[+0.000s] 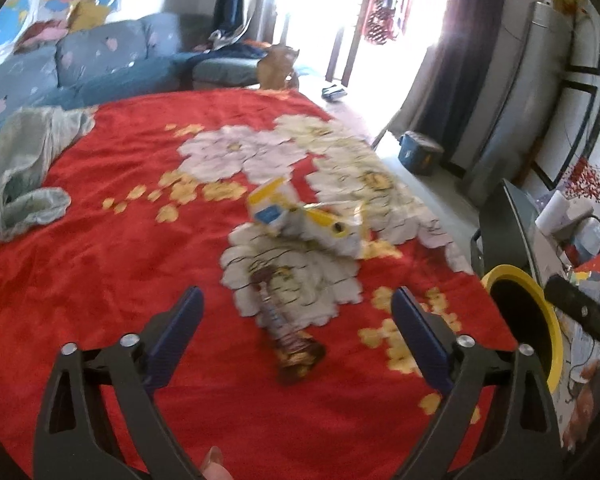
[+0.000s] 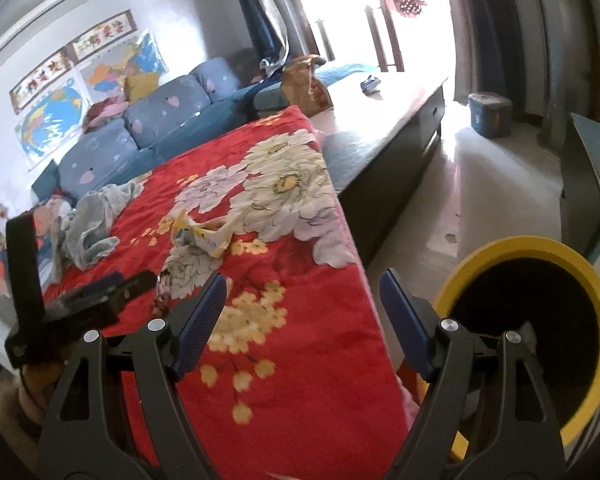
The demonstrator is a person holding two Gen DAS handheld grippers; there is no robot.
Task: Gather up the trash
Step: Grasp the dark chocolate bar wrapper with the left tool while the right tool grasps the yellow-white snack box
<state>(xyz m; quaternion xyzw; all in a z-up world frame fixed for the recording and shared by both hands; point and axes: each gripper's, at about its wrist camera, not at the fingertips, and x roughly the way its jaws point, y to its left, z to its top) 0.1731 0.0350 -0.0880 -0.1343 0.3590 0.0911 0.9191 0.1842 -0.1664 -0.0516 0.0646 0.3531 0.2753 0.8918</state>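
A brown and gold candy wrapper [image 1: 294, 340] lies on the red floral blanket [image 1: 112, 272]. Beyond it sits a crumpled white and yellow bag [image 1: 308, 220]. My left gripper [image 1: 296, 300] is open above the wrapper, which shows between the fingers untouched. A yellow-rimmed black bin [image 1: 556, 344] stands off the bed's right edge. In the right wrist view my right gripper [image 2: 302, 282] is open and empty over the blanket's edge, with the bin [image 2: 480, 258] just to its right. The left gripper [image 2: 100, 296] shows at the left, hiding part of the wrapper [image 2: 162, 292]. The bag [image 2: 204, 236] lies further back.
A grey-green garment [image 1: 24, 168] is bunched on the blanket's left side. A blue sofa [image 2: 160, 116] runs behind the bed. A dark low table [image 2: 384, 148] carrying a brown paper bag [image 2: 304, 84] adjoins the bed's far end. A blue bucket [image 2: 490, 114] stands on the floor.
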